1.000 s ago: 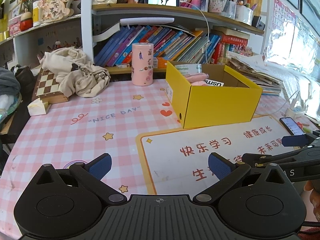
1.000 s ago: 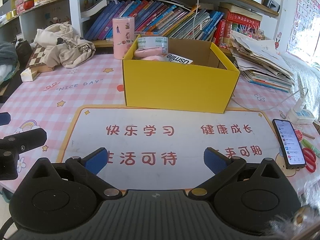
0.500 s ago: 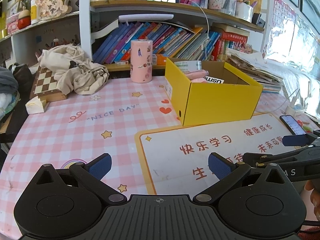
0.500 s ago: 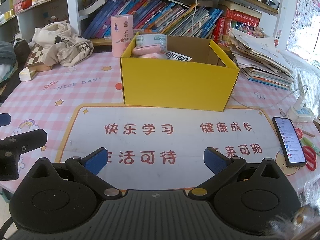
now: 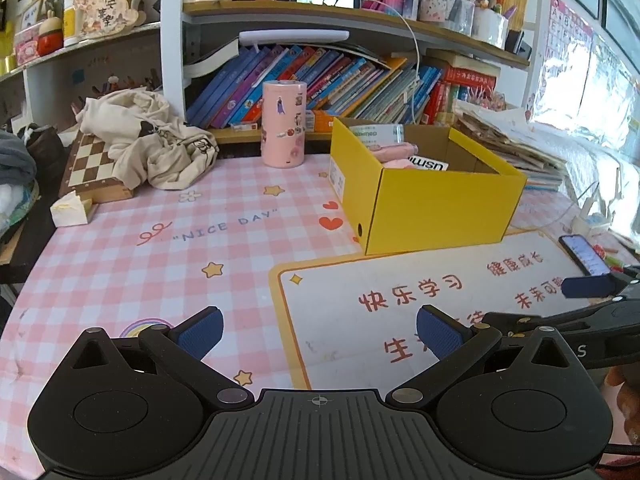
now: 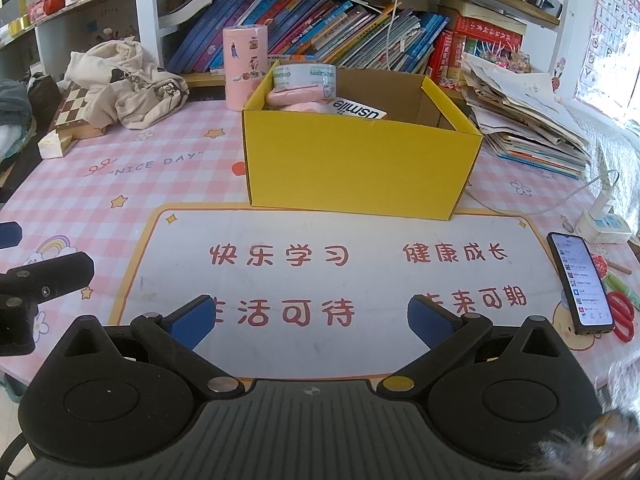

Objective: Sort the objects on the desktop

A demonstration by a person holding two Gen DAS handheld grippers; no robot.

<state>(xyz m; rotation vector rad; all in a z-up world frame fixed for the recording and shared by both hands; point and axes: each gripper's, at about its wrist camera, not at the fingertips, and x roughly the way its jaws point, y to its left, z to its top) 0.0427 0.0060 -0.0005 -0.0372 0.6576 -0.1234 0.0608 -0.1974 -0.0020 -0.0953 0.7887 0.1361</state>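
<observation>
Slightly pulled back from yellow box (image 6: 362, 170) versus earlier; left gripper (image 5: 318, 334) and right gripper (image 6: 310, 322) both spread wide, holding nothing. Box open-topped on pink checked tablecloth (image 5: 120, 256), tape roll (image 6: 305, 76) and pink items inside. Bookshelf (image 6: 320, 28) behind, phone (image 6: 580, 284) right.

Your two wrist views look low across the desk from its near edge, sharing the yellow box (image 5: 432, 204) (image 6: 360, 168).

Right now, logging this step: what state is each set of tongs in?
Left tongs: open, holding nothing.
Right tongs: open, holding nothing.
</observation>
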